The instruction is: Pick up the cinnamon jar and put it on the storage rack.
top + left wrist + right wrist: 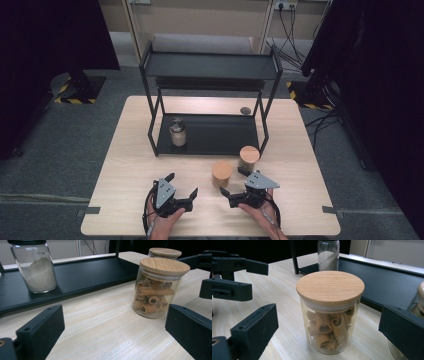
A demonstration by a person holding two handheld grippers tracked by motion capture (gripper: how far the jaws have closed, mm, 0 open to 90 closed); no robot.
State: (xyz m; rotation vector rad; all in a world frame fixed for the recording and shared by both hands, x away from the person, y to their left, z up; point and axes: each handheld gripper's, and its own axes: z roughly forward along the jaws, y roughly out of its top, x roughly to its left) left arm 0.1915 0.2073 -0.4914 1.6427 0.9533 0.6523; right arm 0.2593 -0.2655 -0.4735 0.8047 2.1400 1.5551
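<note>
A glass jar of cinnamon sticks (221, 172) with a wooden lid stands on the table in front of the black shelf rack (210, 67). A second wooden-lidded jar (249, 157) stands just behind it to the right. On the rack's lower tray (225, 135) sits a black-lidded jar of white powder (178, 132). My right gripper (234, 182) is open, its jaws on either side of the cinnamon jar (330, 312) without touching it. My left gripper (182, 185) is open and empty, left of the cinnamon jar (160, 287).
A small dark round object (245, 110) lies on the table behind the rack's right leg. The rack's upper shelf (210, 65) is bare. Light wooden table (130, 160) stretches left of the grippers. Dark stands and cables are on the floor around.
</note>
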